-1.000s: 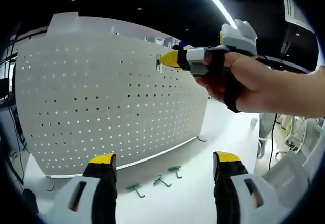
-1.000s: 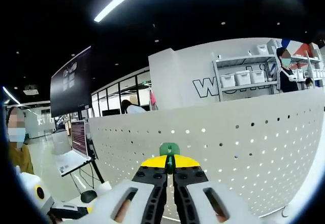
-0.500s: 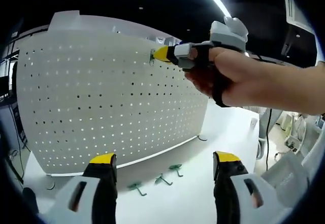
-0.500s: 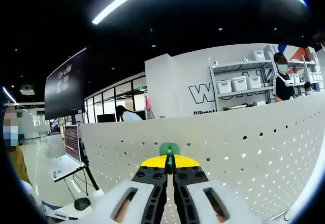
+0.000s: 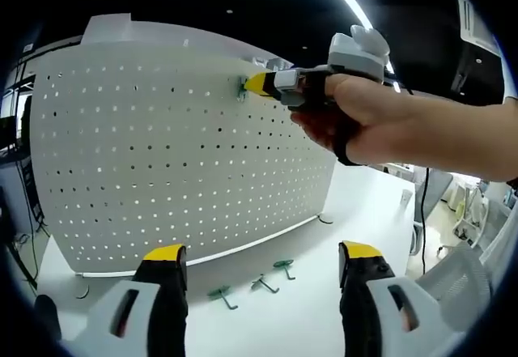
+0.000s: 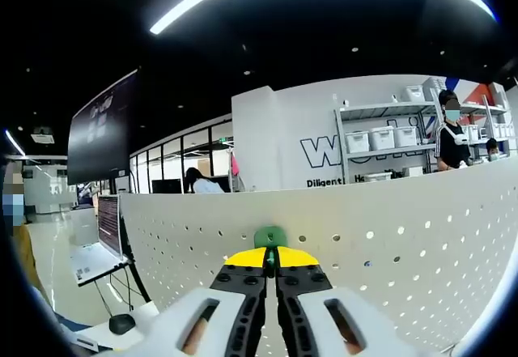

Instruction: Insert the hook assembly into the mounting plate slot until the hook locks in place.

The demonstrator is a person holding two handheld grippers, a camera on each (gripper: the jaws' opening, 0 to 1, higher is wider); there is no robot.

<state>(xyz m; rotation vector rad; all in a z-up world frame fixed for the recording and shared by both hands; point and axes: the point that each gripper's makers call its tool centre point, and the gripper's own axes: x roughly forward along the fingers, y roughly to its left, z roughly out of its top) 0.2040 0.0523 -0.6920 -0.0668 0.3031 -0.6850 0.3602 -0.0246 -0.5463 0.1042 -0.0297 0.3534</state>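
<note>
White pegboard [image 5: 162, 155] — stood upright on a white surface [image 5: 356, 211], curved across the left gripper view, its holes in even rows. Right hand-held gripper [image 5: 252, 84] — held in a person's hand [image 5: 356, 118], yellow tips pressed together on a green hook [image 6: 269, 236] and touching the pegboard near its top edge; in the right gripper view the hook's green head stood pinched just above the yellow tips, against the board's upper rows. Left hand-held gripper [image 5: 263, 253] — jaws spread wide, holding nothing, low over the surface in front of the pegboard. Three spare green hooks [image 5: 261, 282] lay on the surface near the board's foot, between those jaws in the view. Shelves with white bins [image 6: 380, 140] stood behind the board.
</note>
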